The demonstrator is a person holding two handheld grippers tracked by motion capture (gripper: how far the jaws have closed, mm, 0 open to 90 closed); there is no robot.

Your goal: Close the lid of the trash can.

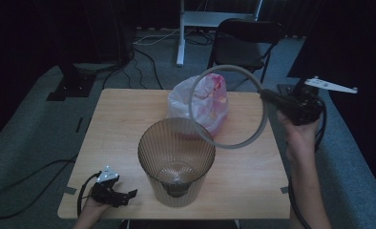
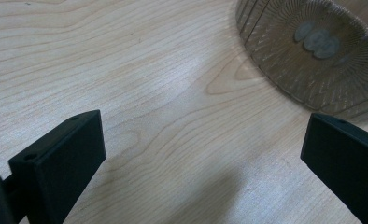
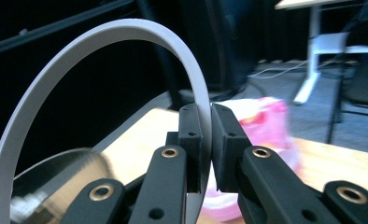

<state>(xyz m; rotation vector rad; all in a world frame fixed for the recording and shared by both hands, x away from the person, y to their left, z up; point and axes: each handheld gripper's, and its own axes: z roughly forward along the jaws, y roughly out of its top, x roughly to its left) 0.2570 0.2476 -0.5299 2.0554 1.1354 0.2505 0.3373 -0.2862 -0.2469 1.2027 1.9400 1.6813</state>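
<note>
A ribbed, smoky transparent bin [image 1: 176,160] stands upright near the table's front middle; its base [image 2: 313,46] is at the upper right of the left gripper view. My right gripper [image 1: 268,97] is shut on a grey plastic ring [image 1: 228,106], held tilted in the air above the table's right half. In the right gripper view the ring [image 3: 79,56] arcs up and left from between the closed jaws [image 3: 208,140]. Behind the bin lies a white and pink plastic bag [image 1: 200,100]. My left gripper [image 1: 124,195] rests open on the table's front left corner, its jaws wide apart [image 2: 201,154] over bare wood.
The wooden table [image 1: 124,119] stands on grey carpet. A black chair [image 1: 243,43] and a white table leg [image 1: 180,33] stand beyond the far edge. Cables run across the floor at left [image 1: 28,176].
</note>
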